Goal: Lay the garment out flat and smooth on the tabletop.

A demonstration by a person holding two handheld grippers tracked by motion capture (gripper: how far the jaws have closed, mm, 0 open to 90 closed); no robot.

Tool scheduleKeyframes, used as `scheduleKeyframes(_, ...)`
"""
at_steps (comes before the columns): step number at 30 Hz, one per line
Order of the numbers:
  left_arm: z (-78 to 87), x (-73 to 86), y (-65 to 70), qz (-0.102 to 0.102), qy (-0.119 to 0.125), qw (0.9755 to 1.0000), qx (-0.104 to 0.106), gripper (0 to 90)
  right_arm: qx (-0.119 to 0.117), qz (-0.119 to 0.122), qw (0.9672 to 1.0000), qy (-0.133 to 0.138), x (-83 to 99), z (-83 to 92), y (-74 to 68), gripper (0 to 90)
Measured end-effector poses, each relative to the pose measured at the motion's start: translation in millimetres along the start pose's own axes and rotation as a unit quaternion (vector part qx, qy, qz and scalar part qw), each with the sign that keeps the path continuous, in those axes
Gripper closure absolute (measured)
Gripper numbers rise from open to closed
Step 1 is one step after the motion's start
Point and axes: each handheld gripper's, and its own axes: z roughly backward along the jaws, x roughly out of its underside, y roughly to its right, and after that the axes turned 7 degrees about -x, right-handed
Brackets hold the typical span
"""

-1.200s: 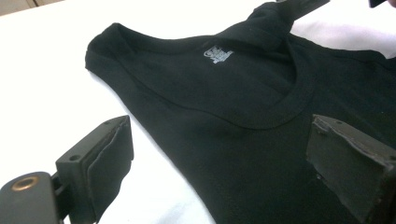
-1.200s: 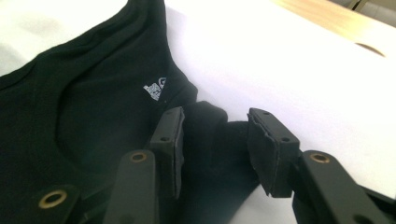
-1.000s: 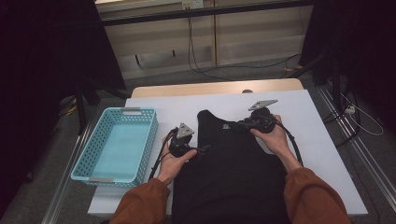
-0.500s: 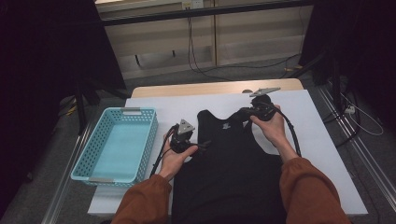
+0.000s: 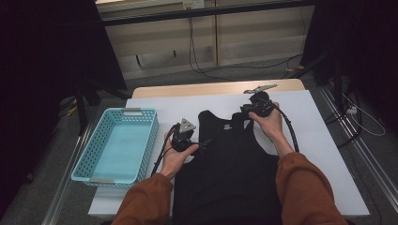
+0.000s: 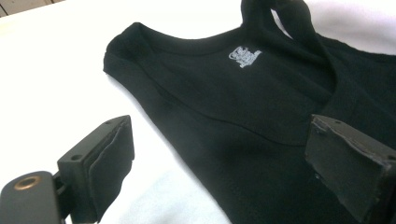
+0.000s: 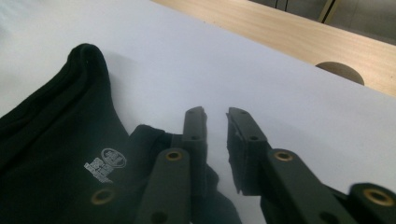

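A black tank top [image 5: 230, 164] lies flat on the white table cover, neck end away from me, with a small white print inside the neck [image 6: 243, 57]. My left gripper [image 5: 202, 144] rests at the top's left armhole with its jaws wide apart [image 6: 224, 168], one over the cover and one over the fabric, pressing nothing. My right gripper [image 5: 241, 111] is at the right shoulder strap [image 7: 154, 140]. Its jaws [image 7: 215, 116] have just been opening and stand a little apart. The cover shows through the gap, and the strap lies bunched under one jaw.
A light blue plastic basket [image 5: 146, 140] with nothing in it stands to the left of the top. The white cover [image 5: 319, 140] spreads to the right, and a wooden table edge [image 5: 211, 89] runs behind it. Cables trail from both grippers.
My right hand has moved a little farther up the table, and the right shoulder strap now lies stretched out toward it. The left hand has kept still.
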Motion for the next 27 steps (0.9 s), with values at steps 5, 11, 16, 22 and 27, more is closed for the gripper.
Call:
scheduleKeyframes(5,0.4,-0.1,-1.8,0.01,0.007,0.9999,0.003,7.9,-0.002,0.002,0.9998,0.017,-2.3,11.5,-2.8,66.5)
scheduleKeyframes(11,0.7,-0.8,-1.7,0.01,0.006,0.9999,0.0,7.8,-0.028,0.028,0.9987,0.031,0.0,27.7,-11.3,68.9)
scheduleKeyframes(16,-2.9,-3.7,-1.9,0.011,0.01,0.9999,-0.003,7.8,-0.023,0.038,0.9988,0.023,1.1,23.7,-13.8,68.6)
scheduleKeyframes(22,-10.3,-9.4,-5.8,0.02,0.009,0.9997,-0.006,7.1,-0.016,0.035,0.9993,0.0,5.2,6.3,-11.6,73.0)
scheduleKeyframes(27,-18.7,-12.9,-9.9,0.021,0.006,0.9997,-0.008,8.0,-0.007,0.026,0.9995,-0.019,11.8,-5.2,-7.6,74.0)
